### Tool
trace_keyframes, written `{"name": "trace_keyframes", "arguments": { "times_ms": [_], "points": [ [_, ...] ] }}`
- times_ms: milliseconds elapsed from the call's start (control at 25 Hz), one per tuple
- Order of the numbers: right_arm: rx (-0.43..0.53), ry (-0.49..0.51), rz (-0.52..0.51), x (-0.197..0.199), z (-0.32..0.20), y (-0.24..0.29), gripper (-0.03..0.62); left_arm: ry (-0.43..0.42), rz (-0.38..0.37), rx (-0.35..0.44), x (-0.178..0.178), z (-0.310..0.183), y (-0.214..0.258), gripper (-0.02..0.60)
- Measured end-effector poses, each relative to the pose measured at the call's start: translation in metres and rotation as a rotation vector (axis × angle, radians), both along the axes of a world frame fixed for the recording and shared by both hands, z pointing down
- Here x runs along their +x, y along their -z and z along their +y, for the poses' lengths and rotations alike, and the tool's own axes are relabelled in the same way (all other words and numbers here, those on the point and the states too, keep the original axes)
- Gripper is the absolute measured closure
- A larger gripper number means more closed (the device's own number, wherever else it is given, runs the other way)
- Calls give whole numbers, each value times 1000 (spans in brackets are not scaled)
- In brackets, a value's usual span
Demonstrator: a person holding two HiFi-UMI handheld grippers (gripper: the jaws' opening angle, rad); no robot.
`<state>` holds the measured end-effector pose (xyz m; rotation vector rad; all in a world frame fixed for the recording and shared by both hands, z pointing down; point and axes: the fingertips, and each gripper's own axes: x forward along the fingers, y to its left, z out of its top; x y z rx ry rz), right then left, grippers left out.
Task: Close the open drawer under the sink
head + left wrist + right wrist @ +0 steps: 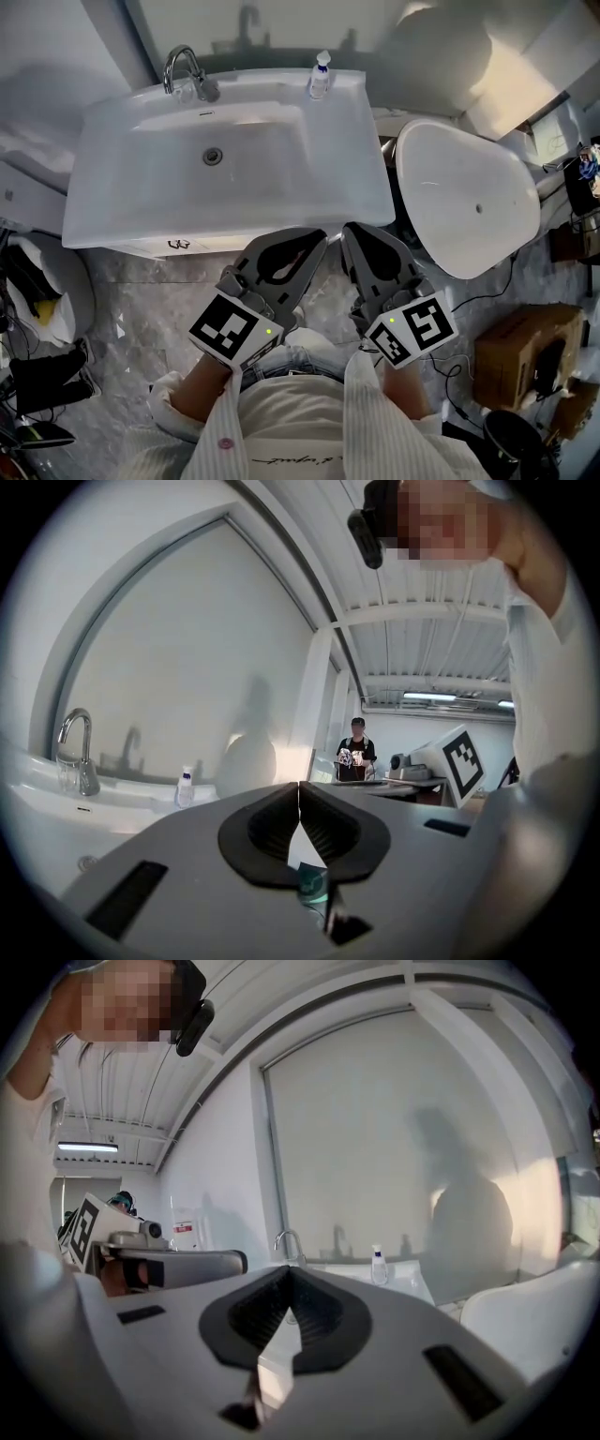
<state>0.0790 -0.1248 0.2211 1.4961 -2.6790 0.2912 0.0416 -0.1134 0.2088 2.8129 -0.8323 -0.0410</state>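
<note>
One sink [122, 187] is seen from above. It carries one faucet [187, 75] at its back left, one drain [213, 156] in the basin and one small bottle [321, 77] at its back right. One white toilet lid [469, 197] is seen to the right of the sink, and one cardboard box [525, 352] lies lower right on the floor.

Two grippers are held side by side at the sink's front rim. The left gripper [314, 239] [299, 794] is closed with its jaw tips pressed together, and nothing is held between them. The right gripper [288, 1279] [352, 232] is likewise closed tip to tip and empty. Two marker cubes are counted, one [234, 328] on the left and one [412, 330] on the right.

The drawer lies under the sink and is almost wholly hidden by the basin. Only a narrow white strip [141, 247] with a small dark mark is seen below the front rim at the left. How far it stands out cannot be told. Whether the jaw tips touch the rim cannot be told either. The clutter at the far left edge is cut off.
</note>
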Motion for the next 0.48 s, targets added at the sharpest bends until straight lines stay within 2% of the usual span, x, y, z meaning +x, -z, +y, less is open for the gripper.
{"name": "trace_keyframes", "arguments": {
  "times_ms": [480],
  "points": [
    [10,9,-26,-9,-3,13,583,-19,1,15,-3,-4,11,565]
  ]
}}
